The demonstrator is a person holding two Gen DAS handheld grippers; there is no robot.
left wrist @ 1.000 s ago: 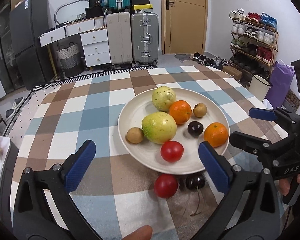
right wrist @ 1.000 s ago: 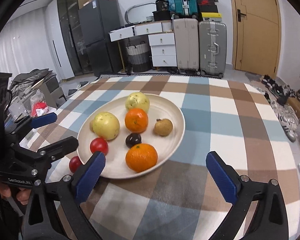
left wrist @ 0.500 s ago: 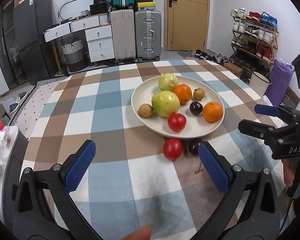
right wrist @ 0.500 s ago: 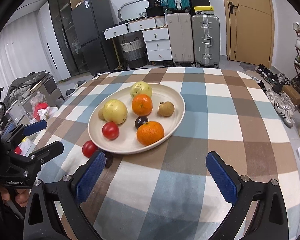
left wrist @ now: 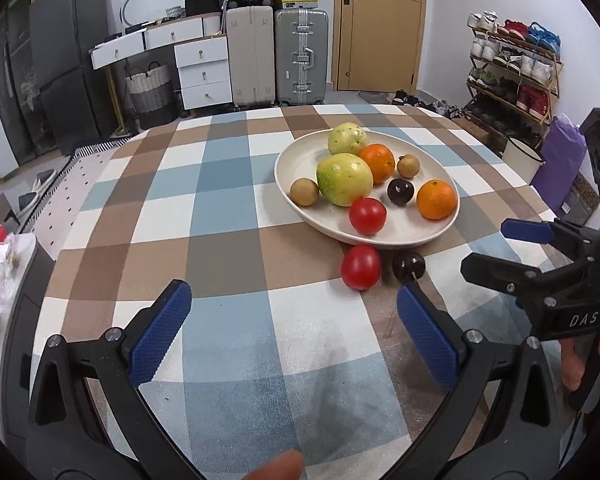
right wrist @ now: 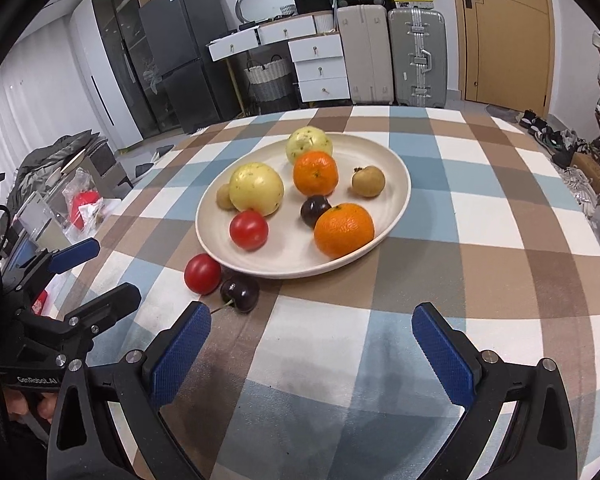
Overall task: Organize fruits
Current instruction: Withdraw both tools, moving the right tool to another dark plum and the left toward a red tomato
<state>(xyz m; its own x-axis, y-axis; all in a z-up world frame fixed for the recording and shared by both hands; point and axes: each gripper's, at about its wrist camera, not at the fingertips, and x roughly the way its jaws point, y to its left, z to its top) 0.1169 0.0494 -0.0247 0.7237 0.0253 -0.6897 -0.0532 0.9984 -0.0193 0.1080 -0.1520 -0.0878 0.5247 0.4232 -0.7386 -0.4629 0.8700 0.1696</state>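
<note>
Fruit plate [left wrist: 380,236] on the checked worktop [left wrist: 220,200], both tongs spread apart and empty.
Left tongs [left wrist: 294,332] and right tongs [right wrist: 312,354] hang over the worktop's near edge; one tomato [left wrist: 361,267] and one dark cherry [left wrist: 409,266] lie off the plate, just beside its near rim, while oranges, guavas and another tomato sit inside.

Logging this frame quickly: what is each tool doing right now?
Left tool: open, holding nothing.
Right tool: open, holding nothing.
</note>
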